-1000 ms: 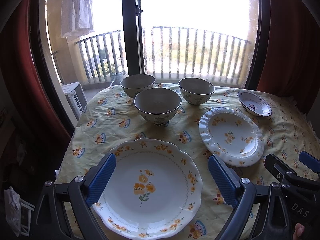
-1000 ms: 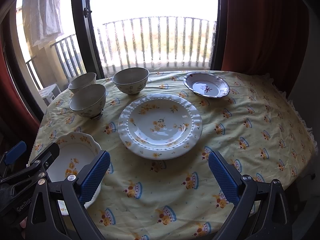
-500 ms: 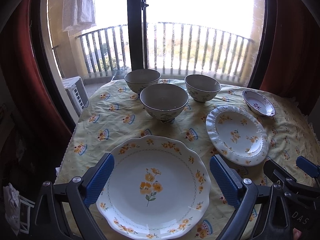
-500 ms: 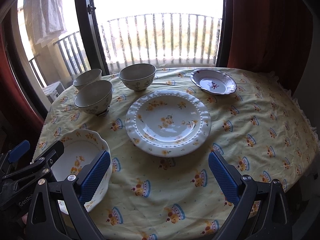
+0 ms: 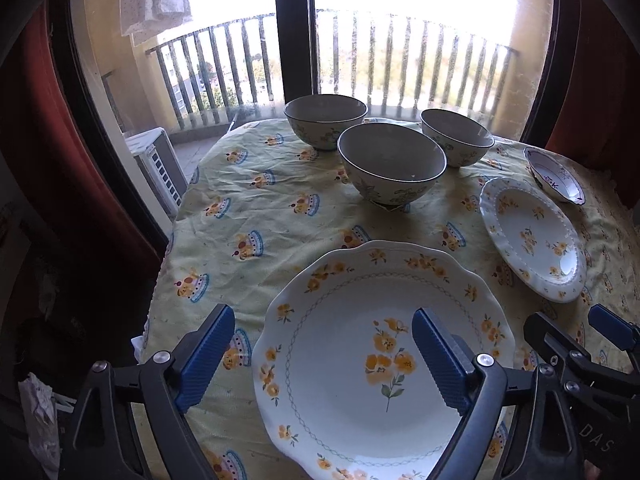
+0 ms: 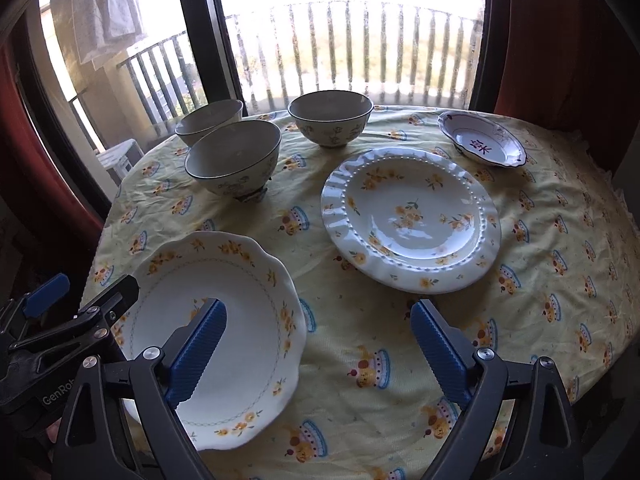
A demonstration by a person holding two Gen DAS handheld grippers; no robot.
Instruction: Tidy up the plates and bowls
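Note:
A large scalloped plate (image 5: 360,360) with yellow flowers lies at the table's near edge. My left gripper (image 5: 320,320) hovers over the plate's left rim. Its jaws are wide and closing, and the blue pads (image 5: 204,352) touch nothing. My right gripper (image 6: 320,312) hangs over the cloth, its left finger above the same plate (image 6: 240,280). Its jaws are closing too, with nothing gripped. Farther back lie a ribbed flowered plate (image 6: 408,216), a small dish (image 6: 480,144) with a red mark, and three bowls (image 5: 392,168) (image 5: 325,118) (image 5: 456,140).
A yellow patterned cloth (image 5: 260,208) covers the round table, which drops off at the left and near sides. Behind it are a window, a balcony railing (image 5: 400,60) and red curtains (image 6: 560,40). An appliance (image 5: 160,172) stands outside at the left.
Both grippers came forward and down toward the table and shifted left, so the dishes look larger and sit further right. Their jaws have narrowed slightly. No dish has moved.

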